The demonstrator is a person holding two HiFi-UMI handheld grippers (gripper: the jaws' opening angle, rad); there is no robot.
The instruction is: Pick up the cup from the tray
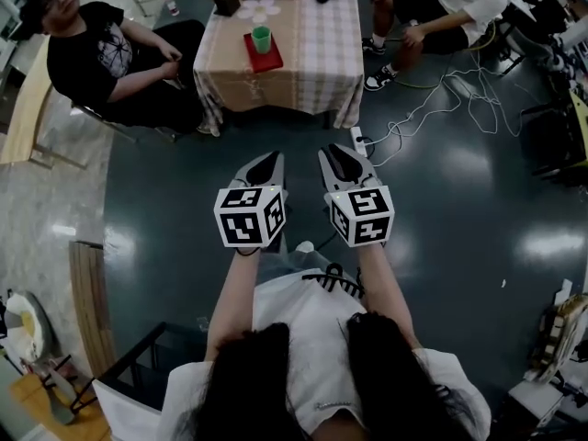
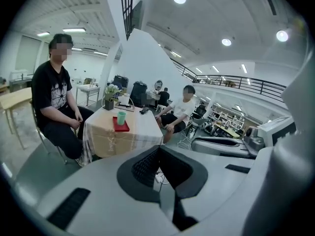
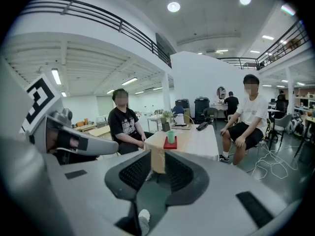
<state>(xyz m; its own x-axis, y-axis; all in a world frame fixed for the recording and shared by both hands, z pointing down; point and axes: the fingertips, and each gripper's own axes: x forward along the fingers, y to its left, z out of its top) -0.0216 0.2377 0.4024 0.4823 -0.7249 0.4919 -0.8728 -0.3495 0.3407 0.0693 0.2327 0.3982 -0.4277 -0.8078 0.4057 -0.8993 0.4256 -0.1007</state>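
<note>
Green cup [image 1: 262, 38]: upright on red tray [image 1: 267, 62], table [image 1: 312, 53], upper centre. Left tongs [image 1: 274, 157]: pressed together, empty. Right tongs [image 1: 328, 151]: narrowly spread, empty.

My head view stares steeply down. Both gripper views face forward, sharing the distant table [image 1: 312, 44].

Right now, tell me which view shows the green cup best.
Head view: the cup shows unblocked from above, open top visible, standing on the red tray. Both gripper views show it side-on and distant, slightly smaller.
</note>
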